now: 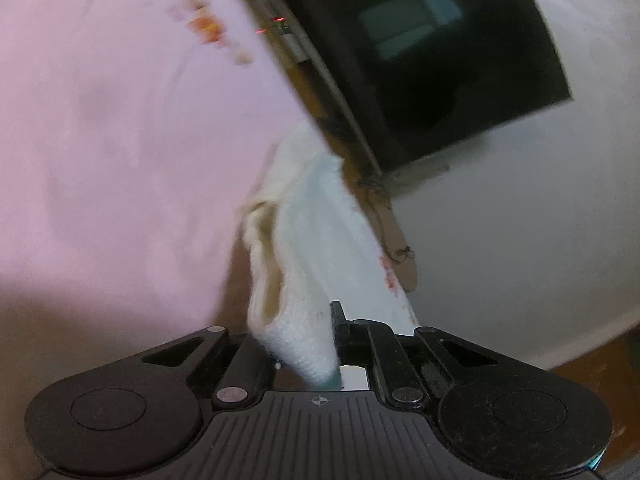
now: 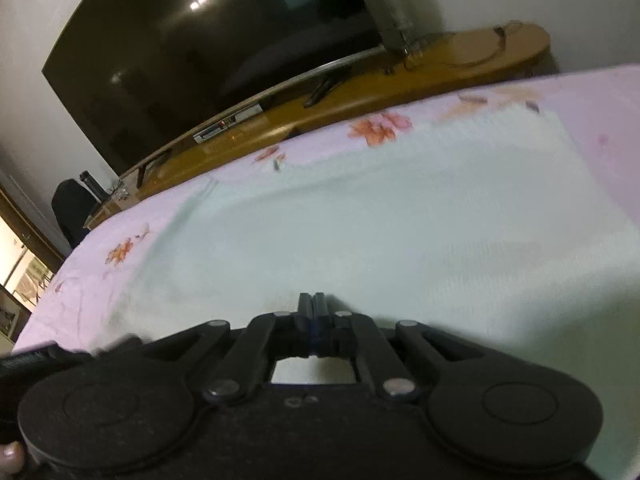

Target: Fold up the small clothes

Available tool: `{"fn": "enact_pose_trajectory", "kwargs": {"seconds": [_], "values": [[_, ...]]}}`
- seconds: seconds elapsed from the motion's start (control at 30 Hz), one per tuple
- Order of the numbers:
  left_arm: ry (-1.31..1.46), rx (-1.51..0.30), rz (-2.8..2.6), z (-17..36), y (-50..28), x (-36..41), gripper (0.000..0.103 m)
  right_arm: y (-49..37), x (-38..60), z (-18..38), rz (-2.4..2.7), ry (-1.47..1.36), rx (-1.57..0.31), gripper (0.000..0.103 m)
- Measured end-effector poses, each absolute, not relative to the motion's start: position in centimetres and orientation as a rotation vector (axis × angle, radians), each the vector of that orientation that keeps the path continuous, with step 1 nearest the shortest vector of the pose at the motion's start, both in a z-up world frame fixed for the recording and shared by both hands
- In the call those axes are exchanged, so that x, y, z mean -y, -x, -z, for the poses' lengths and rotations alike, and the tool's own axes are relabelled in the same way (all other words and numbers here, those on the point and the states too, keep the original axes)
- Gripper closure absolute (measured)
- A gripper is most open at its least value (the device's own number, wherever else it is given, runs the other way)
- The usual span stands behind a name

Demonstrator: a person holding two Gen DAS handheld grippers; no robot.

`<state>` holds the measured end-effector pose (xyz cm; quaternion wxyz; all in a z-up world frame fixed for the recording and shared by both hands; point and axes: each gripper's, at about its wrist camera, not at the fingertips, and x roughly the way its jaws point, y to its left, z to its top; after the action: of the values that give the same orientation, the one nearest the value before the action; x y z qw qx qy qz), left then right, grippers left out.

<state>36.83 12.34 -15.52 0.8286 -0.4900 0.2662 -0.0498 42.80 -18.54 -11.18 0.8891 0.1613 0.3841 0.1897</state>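
A pale mint-white small garment lies spread flat on a pink floral bedsheet. My right gripper is shut, its fingers pressed together with the tips down at the garment's near part. I see no fold of cloth between them. In the left wrist view, a bunched, knitted white part of the garment runs from the sheet into my left gripper, which is shut on it. The cloth hides the left finger; the right finger shows beside it.
A long wooden TV stand runs along the bed's far edge, with a large dark TV and a small box with red lights. A black chair stands at the left. A person's fingertip shows at the bottom left.
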Motion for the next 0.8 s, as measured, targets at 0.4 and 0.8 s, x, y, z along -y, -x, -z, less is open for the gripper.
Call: {"fn": "enact_pose_trajectory", "kwargs": {"seconds": [0.4, 0.8], "values": [[0.405, -0.627, 0.459, 5.0, -42.9, 0.9, 0.096, -42.0, 21.4, 11.9, -0.388, -0.531, -0.791, 0.103], [0.376, -0.752, 0.678, 8.3, -42.2, 9.6, 0.006, -34.0, 40.2, 8.7, -0.172, -0.852, -0.606, 0.045]]}}
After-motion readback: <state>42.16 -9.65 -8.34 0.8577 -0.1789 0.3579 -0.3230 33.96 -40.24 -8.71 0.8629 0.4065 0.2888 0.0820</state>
